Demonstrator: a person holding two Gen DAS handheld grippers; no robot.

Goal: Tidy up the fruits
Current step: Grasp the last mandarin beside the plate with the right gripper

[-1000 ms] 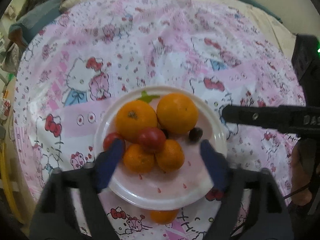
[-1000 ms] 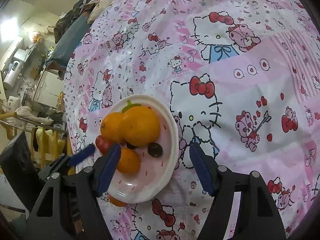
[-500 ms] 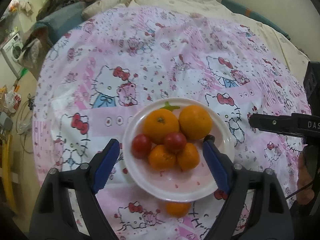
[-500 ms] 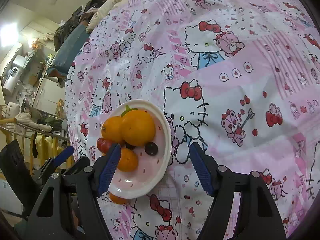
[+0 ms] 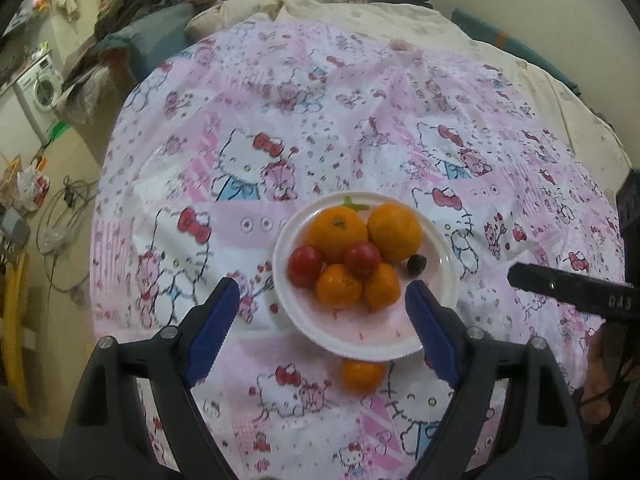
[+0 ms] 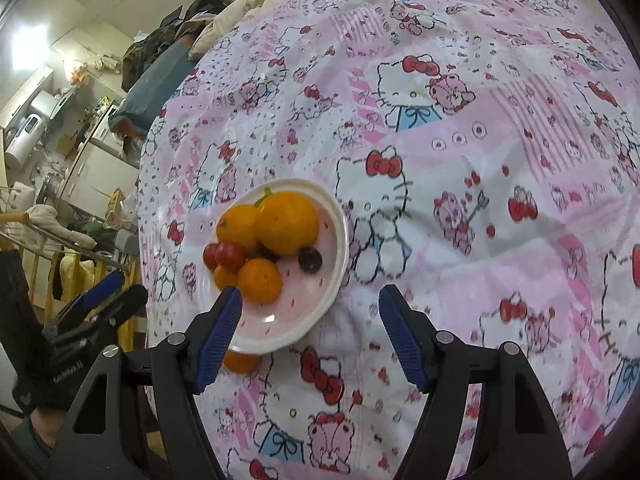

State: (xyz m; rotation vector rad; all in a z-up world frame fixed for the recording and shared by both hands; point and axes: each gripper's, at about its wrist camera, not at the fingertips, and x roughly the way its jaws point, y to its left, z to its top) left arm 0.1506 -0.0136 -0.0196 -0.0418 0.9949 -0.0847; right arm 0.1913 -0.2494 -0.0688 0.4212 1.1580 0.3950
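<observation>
Above the plate (image 5: 444, 258) of oranges (image 5: 394, 232), we see left gripper (image 5: 320, 306) and right gripper (image 6: 310, 306) spread wide, empty; plate at 12 o'clock

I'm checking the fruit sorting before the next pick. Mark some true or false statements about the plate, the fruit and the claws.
1. Every orange fruit is on the white plate. False: one small orange lies on the tablecloth beside the plate's near rim.
2. Two red fruits sit on the plate. True.
3. The left claw grips an orange. False: it is open and empty.
4. The right claw holds nothing. True.
</observation>
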